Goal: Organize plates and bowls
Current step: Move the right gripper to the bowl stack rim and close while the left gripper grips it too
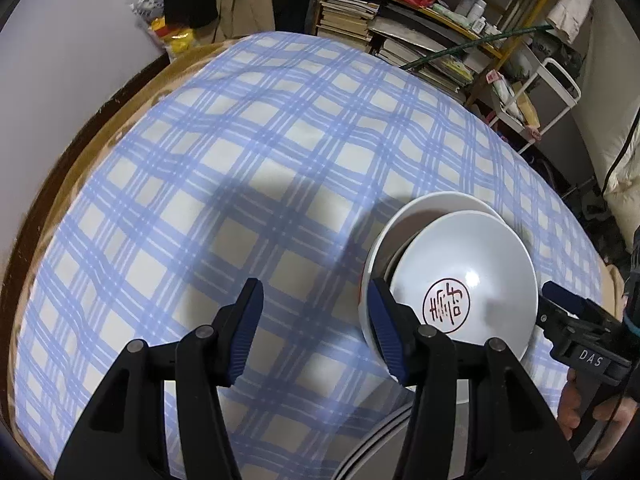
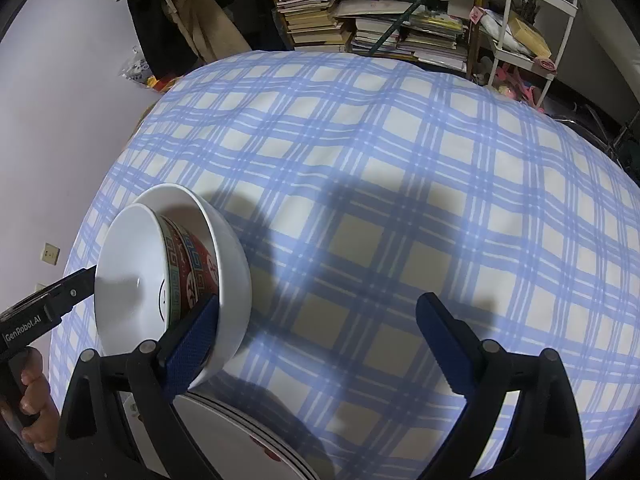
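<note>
Round wooden table (image 1: 86, 160) under blue-and-white plaid tablecloth (image 1: 256, 152), crossed by hard shadows. Plain pale wall (image 1: 72, 40) at left. Yellow-framed shelving (image 2: 474, 8) behind, crammed with stacked books (image 2: 312, 16) and bottles. White metal cart (image 2: 536, 36) beside it.

A patterned bowl (image 2: 192, 272), red and green outside, white inside with a red round seal, sat tilted within a larger plain white bowl (image 2: 228, 280). Just beside that white bowl, toward the viewer, lay a white plate (image 2: 240, 436) with a dark rim line.
</note>
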The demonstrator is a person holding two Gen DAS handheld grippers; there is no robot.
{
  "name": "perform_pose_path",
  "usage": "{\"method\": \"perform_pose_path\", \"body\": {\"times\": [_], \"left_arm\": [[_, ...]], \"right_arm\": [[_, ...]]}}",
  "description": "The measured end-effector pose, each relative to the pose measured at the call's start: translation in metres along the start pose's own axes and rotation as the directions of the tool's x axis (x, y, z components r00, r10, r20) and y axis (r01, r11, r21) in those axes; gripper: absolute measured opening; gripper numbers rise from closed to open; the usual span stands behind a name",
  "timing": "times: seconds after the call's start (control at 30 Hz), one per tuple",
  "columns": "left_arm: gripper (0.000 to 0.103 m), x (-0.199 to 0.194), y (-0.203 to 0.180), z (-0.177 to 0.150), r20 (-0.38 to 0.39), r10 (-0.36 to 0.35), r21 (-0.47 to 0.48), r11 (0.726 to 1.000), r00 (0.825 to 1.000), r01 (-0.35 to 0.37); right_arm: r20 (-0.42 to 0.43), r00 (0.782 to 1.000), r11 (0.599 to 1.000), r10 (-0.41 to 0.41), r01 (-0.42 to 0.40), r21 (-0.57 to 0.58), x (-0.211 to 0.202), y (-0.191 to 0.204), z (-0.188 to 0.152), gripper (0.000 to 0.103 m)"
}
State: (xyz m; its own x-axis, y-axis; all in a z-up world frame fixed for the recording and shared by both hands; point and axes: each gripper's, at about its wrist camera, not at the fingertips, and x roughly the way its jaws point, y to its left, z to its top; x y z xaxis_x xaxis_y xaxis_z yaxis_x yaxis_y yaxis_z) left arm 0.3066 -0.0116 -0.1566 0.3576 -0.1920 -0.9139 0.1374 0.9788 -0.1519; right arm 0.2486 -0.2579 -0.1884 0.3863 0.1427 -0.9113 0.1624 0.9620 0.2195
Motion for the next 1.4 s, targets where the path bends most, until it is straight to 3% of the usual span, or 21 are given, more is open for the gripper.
{"method": "perform_pose_path", "body": {"times": [0.27, 0.7, 0.8, 0.9, 0.97, 1.1, 1.17, 1.4], "left_arm": [[0.053, 0.006, 0.008, 0.010, -0.033, -0.060, -0.045, 0.997, 0.998, 0.059], [0.053, 0.015, -0.007, 0.015, -0.061, 0.026, 0.033, 0.999, 0.998, -0.024], [0.053, 0.016, -0.005, 0.016, -0.080, 0.018, 0.024, 1.000, 0.997, -0.016], [0.052, 0.014, -0.013, 0.016, -0.080, 0.058, 0.068, 0.996, 0.995, -0.052], [0.049, 0.012, -0.020, 0.014, -0.067, 0.089, 0.108, 0.991, 0.994, -0.081], [0.028, 0.011, -0.027, 0.014, -0.065, 0.069, 0.111, 0.992, 0.995, -0.062], [0.019, 0.011, -0.026, 0.014, -0.075, 0.035, 0.086, 0.996, 0.997, -0.029], [0.007, 0.013, -0.029, 0.011, -0.078, -0.008, 0.078, 0.997, 0.997, 0.014]], "right_arm": [[0.001, 1.000, 1.000, 0.005, -0.005, 0.005, 0.001, -0.001, 0.001, 0.102], [-0.024, 0.999, 0.999, 0.025, -0.024, 0.030, 0.004, -0.001, 0.005, 0.102], [-0.029, 0.999, 1.000, 0.025, -0.025, 0.017, 0.002, 0.002, 0.005, 0.097], [-0.032, 0.999, 1.000, 0.031, -0.031, 0.003, -0.001, 0.007, 0.005, 0.084], [-0.041, 0.998, 0.999, 0.045, -0.045, -0.013, -0.003, 0.014, 0.005, 0.066], [-0.048, 0.997, 0.997, 0.067, -0.069, -0.039, -0.005, 0.025, 0.005, 0.037], [-0.050, 0.996, 0.995, 0.069, -0.073, -0.066, -0.005, 0.035, 0.005, 0.016], [-0.054, 0.997, 0.998, 0.062, -0.062, 0.000, 0.001, 0.037, 0.003, 0.010]]}}
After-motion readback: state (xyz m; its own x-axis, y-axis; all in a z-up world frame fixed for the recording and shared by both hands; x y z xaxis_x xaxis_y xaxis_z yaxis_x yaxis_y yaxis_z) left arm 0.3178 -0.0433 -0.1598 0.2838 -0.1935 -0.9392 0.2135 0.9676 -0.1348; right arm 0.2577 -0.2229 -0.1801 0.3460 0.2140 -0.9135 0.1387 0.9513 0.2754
